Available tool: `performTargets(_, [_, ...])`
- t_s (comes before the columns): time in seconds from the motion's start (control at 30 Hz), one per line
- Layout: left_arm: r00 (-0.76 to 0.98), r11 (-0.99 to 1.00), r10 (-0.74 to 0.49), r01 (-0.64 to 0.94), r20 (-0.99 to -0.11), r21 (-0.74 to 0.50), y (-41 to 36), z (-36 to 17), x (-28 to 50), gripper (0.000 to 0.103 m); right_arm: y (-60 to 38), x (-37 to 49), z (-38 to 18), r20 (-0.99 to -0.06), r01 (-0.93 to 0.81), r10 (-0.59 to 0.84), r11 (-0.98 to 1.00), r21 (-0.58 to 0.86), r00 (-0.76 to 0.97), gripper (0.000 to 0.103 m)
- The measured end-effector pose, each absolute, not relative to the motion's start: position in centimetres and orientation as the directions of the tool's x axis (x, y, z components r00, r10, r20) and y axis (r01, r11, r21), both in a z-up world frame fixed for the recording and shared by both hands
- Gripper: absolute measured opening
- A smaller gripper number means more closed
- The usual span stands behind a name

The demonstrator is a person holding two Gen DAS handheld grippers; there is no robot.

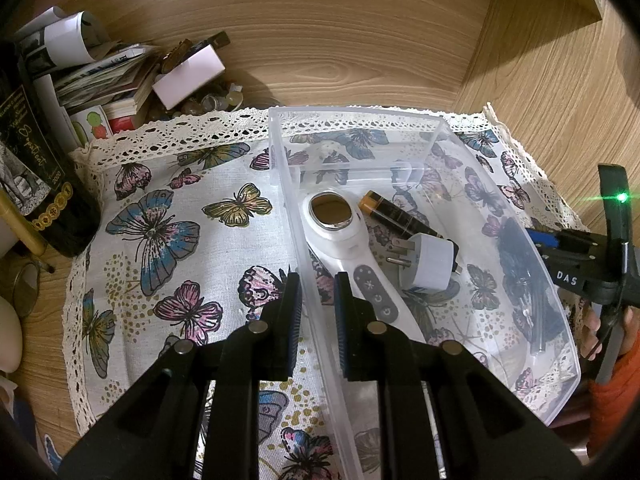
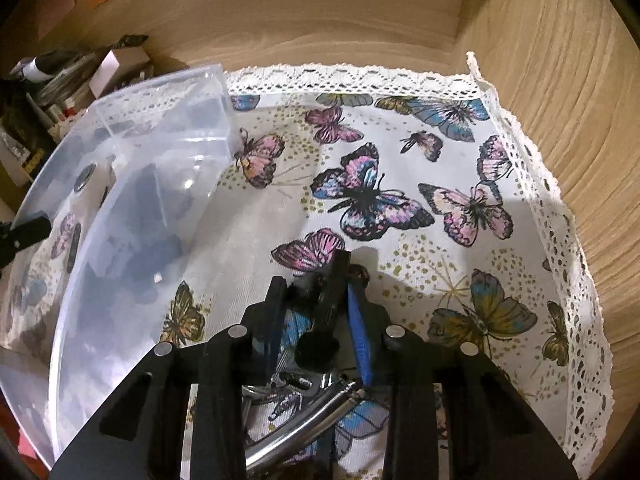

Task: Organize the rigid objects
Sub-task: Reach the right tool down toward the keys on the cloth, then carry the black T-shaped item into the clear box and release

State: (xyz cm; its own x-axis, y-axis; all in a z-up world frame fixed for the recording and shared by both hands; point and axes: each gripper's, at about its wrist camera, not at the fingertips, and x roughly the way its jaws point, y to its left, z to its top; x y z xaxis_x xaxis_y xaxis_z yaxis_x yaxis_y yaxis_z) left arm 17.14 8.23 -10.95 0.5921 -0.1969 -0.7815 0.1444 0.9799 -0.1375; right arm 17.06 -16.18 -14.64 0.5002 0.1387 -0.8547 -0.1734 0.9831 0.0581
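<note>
Right wrist: right gripper [image 2: 316, 304] clamps black-and-metal tool [image 2: 326, 320].

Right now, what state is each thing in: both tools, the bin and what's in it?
Left tool: open, straddling the bin's left wall.
Right tool: shut on black-and-metal object, over the cloth.
Bin: upright, no lid.
White device: lying in bin.
Battery: lying in bin.
Plug: on its side, prongs left.
</note>
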Motion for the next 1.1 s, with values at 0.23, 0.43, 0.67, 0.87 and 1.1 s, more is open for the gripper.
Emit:
performTargets(0.23, [0.592, 0.980, -0.197, 0.144, -0.781, -0.138, 8.2, -10.9, 17.1, 0.014, -16.7, 16.9, -12.5, -0.822, -0.155, 0.137, 0.986, 0.060, 0.553, 0.027])
performTargets(0.43, [0.592, 0.980, -0.196, 0.144, -0.781, -0.137, 8.2, -10.9, 17.1, 0.014, -16.4, 16.8, -9.5, -0.774, -0.168, 0.145, 0.984, 0.051, 0.616, 0.027])
performTargets(0.67, [0.592, 0.980, -0.196, 0.144, -0.781, -0.137, 8.2, -11.0, 17.1, 0.014, -14.4, 16.4, -6.1, -0.708, -0.228, 0.181, 0.973, 0.029, 0.683, 0.027])
performTargets(0.87, [0.593, 0.980, -0.195, 0.144, -0.781, -0.136, 8.2, -10.9, 17.1, 0.014, -11.9, 16.1, -4.5, -0.673, -0.299, 0.233, 0.954, 0.018, 0.702, 0.027])
performTargets(1.1, [0.593, 0.980, -0.196, 0.143, -0.781, -0.137, 8.2, -10.9, 17.1, 0.014, -8.8, 16.4, -5.1, -0.681, -0.376, 0.274, 0.927, -0.002, 0.679, 0.027])
